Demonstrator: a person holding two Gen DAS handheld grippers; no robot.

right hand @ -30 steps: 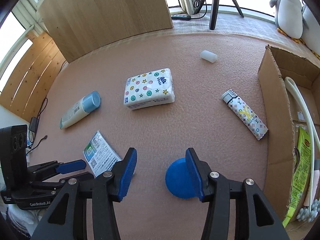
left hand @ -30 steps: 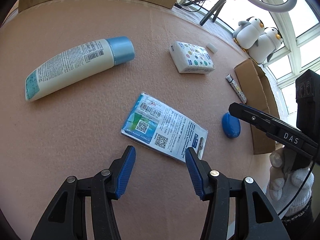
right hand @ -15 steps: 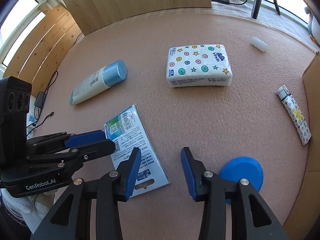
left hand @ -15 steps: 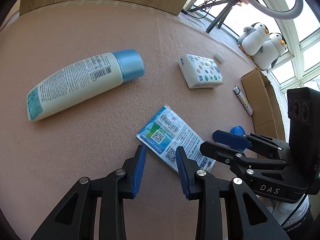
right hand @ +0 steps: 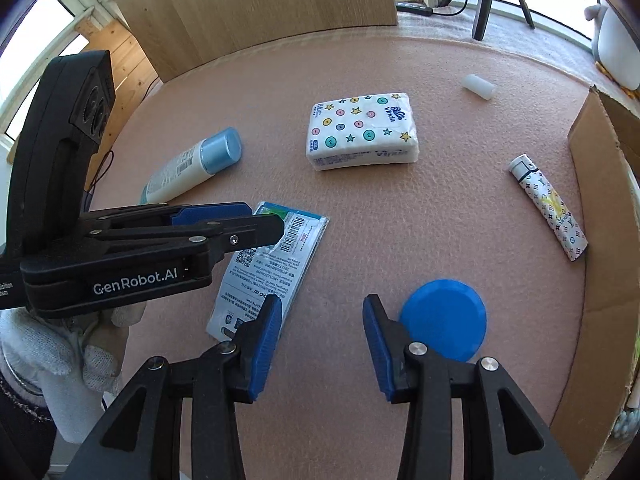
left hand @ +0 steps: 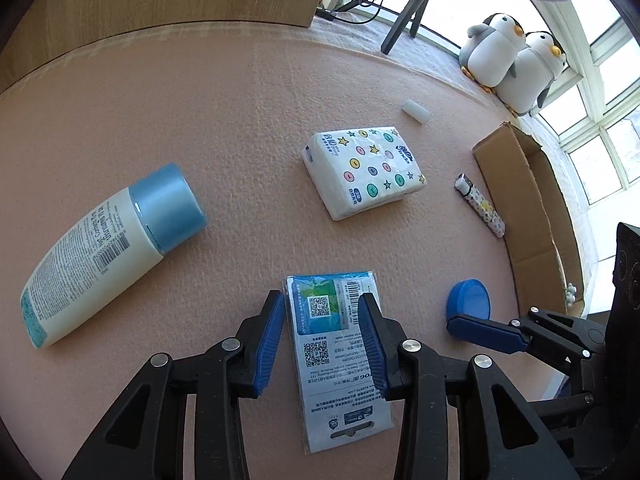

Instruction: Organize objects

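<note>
left gripper (left hand: 322, 334) is straddling the flat blue-and-white plastic packet (left hand: 334, 344) lying on the pink felt worktop (left hand: 260, 128), jaws open around it; right gripper (right hand: 318, 338) is hovering open beside the round blue lid (right hand: 444, 318)

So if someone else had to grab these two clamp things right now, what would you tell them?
Left gripper: open, fingers either side of the flat packet on the mat, not closed on it yet.
Right gripper: open, empty, hanging beside the blue lid.
On the mat: lotion bottle, tissue pack, patterned lighter, small white cap.
Cardboard box at the right edge already holds some items.
Left to do: all six are outside the box; the packet looks next.
</note>
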